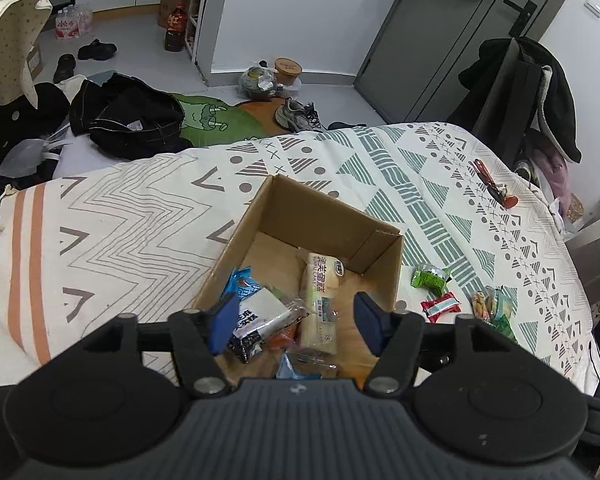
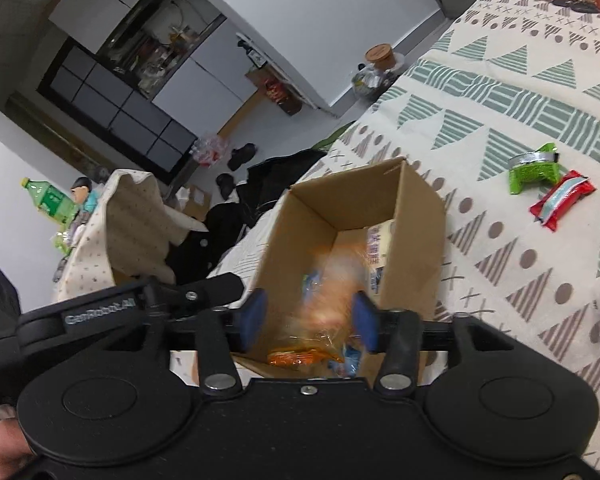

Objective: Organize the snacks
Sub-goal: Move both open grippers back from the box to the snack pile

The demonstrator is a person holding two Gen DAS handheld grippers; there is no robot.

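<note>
Both the left gripper (image 1: 296, 322) and right gripper (image 2: 309, 322) hang spread over the box (image 1: 236, 236); the red packet (image 1: 440, 306) right of it looks light and crinkly, best pinched mid-body.

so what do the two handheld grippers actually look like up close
Both are black plastic, with two round discs on a ribbed body and silver pivot bolts. The left gripper and right gripper have blue finger pads. White "GenRobot.AI" lettering marks one arm.
</note>
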